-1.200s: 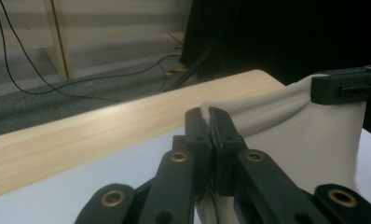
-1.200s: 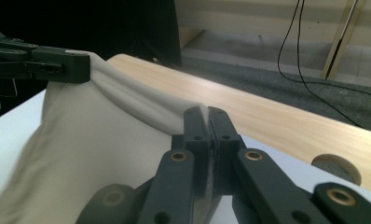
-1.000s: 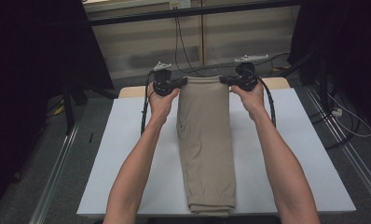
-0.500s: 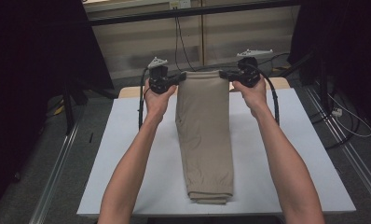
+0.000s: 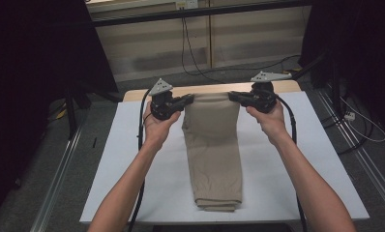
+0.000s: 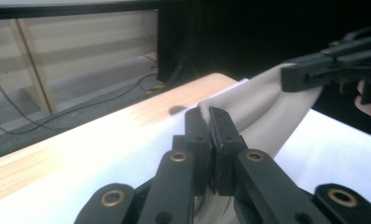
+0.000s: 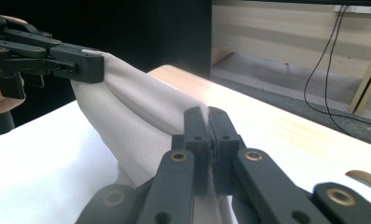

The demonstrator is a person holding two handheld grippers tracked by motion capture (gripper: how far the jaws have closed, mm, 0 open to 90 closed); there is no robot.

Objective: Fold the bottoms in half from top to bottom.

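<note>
At the table's far edge, the left gripper point(image 5: 186, 100) and right gripper point(image 5: 235, 95) each pinch a corner of the folded beige cloth trousers point(image 5: 214, 154); lengthwise fold done, crosswise fold seemingly remains.

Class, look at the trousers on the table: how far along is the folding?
Done: the trousers already lie in one long strip on the table. In hand: the left gripper and right gripper pinch the far end's corners, raised. Left: probably folding that end towards the near end.
</note>
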